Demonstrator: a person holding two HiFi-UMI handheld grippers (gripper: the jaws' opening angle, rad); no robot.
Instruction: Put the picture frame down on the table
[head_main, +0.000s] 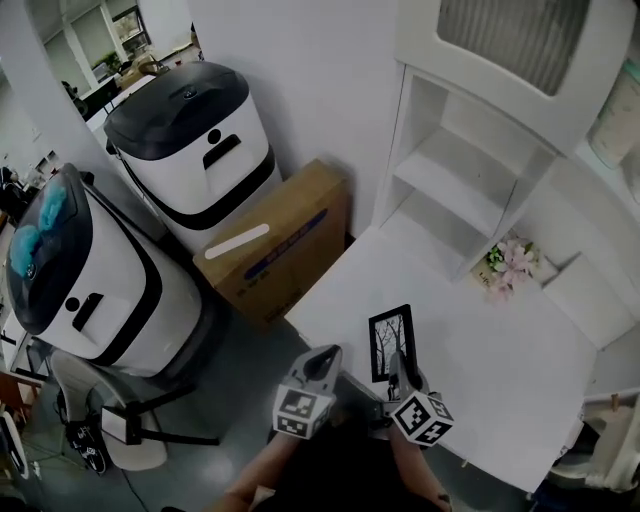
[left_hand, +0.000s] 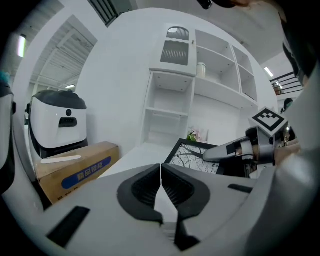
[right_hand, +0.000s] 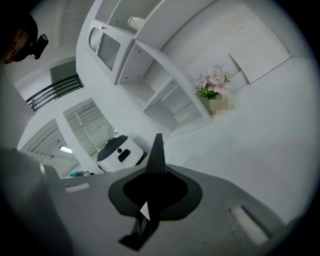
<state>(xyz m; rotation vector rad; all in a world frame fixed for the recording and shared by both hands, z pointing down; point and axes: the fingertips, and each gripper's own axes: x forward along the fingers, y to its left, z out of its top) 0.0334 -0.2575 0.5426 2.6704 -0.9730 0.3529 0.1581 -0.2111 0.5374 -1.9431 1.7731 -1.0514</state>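
a white desk (head_main: 500, 370) fills the lower right of the head view, with a white shelf (head_main: 470, 170) standing at its far edge against the wall. left of the desk, on the floor, are two white machines with dark lids (head_main: 190, 140) (head_main: 90, 270) and a brown box (head_main: 280, 240) leaning by the desk's corner. both arms come up from the bottom edge of the head view, close together, the left arm (head_main: 262, 482) off the desk's near corner and the right arm (head_main: 415, 462) over the desk's edge. the left gripper (head_main: 326, 358) points forward beside the frame, apart from it; in its own view its jaws (left_hand: 161, 181) are pressed together with nothing between them. the right gripper (head_main: 402, 368) is clamped on the frame (head_main: 392, 342) at its lower edge; in the right gripper view the frame (right_hand: 158, 152) shows edge-on as a thin dark blade rising from between the closed jaws. the frame stands upright in portrait, long axis up and down, over the near left part of the desk, its tree print (left_hand: 192, 156) facing the left gripper; i cannot tell whether it touches the desk. small pink flowers (head_main: 510, 262) sit at the shelf's foot, well apart from the frame.
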